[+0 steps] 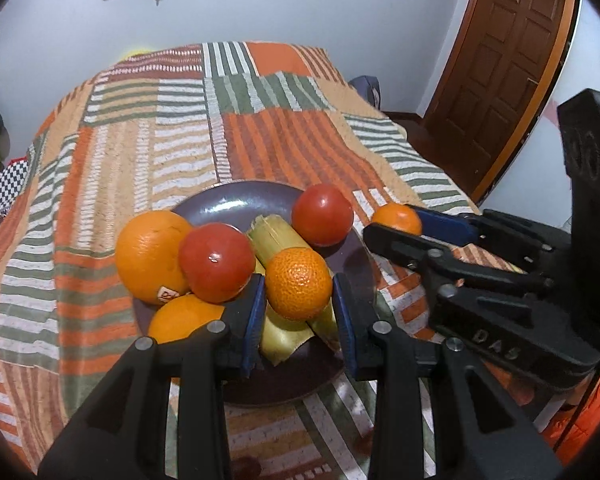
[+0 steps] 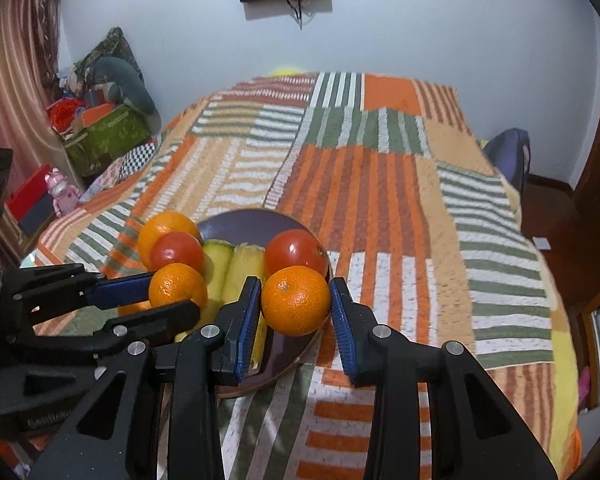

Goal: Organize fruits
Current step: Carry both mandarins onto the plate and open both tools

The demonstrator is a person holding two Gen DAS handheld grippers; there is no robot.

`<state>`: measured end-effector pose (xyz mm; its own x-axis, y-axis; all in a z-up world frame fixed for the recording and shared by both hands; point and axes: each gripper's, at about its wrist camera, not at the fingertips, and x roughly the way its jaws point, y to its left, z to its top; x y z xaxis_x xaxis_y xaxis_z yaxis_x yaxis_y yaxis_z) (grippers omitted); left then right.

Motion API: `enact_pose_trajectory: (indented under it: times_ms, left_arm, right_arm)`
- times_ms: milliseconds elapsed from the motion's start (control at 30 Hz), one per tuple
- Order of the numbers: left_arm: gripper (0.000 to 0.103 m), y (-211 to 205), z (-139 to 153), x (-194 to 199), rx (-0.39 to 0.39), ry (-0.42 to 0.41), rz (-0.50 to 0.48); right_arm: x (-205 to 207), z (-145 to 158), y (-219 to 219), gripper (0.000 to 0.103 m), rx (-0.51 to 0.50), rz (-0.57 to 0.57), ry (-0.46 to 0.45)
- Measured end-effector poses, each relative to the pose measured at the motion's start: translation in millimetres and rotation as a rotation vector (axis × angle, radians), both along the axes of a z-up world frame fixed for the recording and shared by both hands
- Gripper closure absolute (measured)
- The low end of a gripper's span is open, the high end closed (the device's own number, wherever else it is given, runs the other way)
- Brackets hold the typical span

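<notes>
A dark plate (image 1: 236, 204) on the striped bedspread holds two oranges (image 1: 150, 256), two red tomatoes (image 1: 216, 262) and pale green corn pieces (image 1: 276, 236). My left gripper (image 1: 299, 312) is shut on a mandarin (image 1: 298, 282) above the plate's front. In the right wrist view my right gripper (image 2: 295, 312) is shut on a second mandarin (image 2: 296, 300) at the plate's (image 2: 240, 220) right edge. The left gripper (image 2: 168, 298) with its mandarin (image 2: 177, 290) shows there at the left. The right gripper (image 1: 396, 220) with its mandarin (image 1: 397, 218) shows at the right of the left wrist view.
The striped bedspread (image 2: 380, 184) stretches far behind the plate. A brown door (image 1: 512, 52) stands at the right. Boxes and cushions (image 2: 108, 132) are piled at the bed's left side. A dark bag (image 2: 508, 156) leans at the bed's far right.
</notes>
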<state>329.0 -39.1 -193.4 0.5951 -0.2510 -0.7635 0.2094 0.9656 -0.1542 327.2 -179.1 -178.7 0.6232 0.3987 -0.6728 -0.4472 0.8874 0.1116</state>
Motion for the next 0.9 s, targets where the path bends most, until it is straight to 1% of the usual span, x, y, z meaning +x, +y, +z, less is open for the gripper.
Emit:
enact_pose_trajectory:
  times_ms: [200, 400, 633, 667, 767, 900]
  left_arm:
    - [0.070, 3, -10, 7, -0.013, 0.018, 0.010]
    - [0.070, -1, -10, 7, 0.007, 0.003, 0.003]
    - [0.068, 1, -8, 6, 0.000, 0.013, 0.007]
    - [0.067, 1, -7, 5, -0.002, 0.010, 0.008]
    - [0.067, 1, 0, -1, -0.007, -0.002, 0.008]
    - [0.067, 6, 16, -14, -0.017, -0.027, 0.016]
  right_arm:
    - [11, -19, 1, 0.071, 0.011, 0.009, 0.058]
    - [20, -32, 2, 0.070, 0.019, 0.017, 0.111]
    - [18, -31, 1, 0.070, 0.010, 0.018, 0.115]
    - [18, -31, 1, 0.068, 0.008, 0.018, 0.116]
    - [16, -26, 0, 0.065, 0.004, 0.016, 0.100]
    - [7, -12, -5, 0.064, -0.004, 0.011, 0.067]
